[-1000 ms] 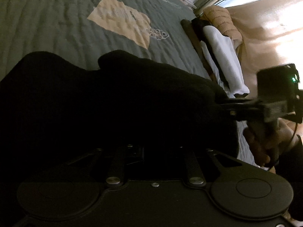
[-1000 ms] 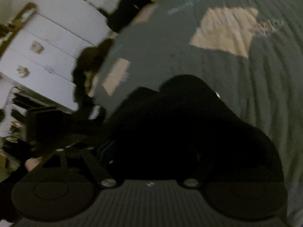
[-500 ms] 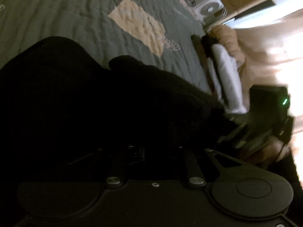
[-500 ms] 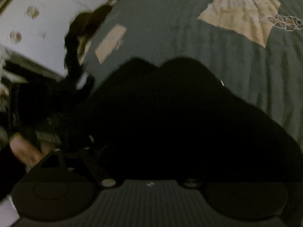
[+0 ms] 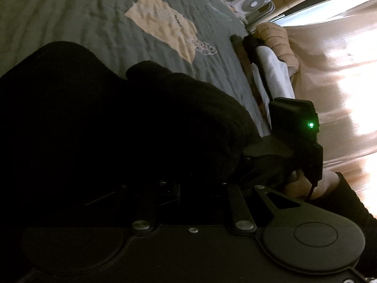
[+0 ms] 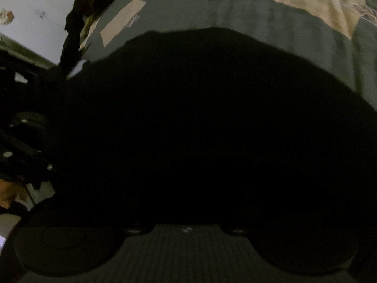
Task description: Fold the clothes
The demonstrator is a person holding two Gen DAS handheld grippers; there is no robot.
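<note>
Right jaws opening, black garment (image 6: 200, 118) beneath

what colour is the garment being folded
Black; the garment shows best in the left wrist view, against the grey-green bedspread.

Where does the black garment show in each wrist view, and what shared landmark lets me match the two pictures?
Left wrist view: the black garment fills the left and centre, lying on the green bedspread.
Right wrist view: the black garment fills the middle, nearly edge to edge.
Shared landmark: the tan patch on the bedspread, beyond the garment.
</note>
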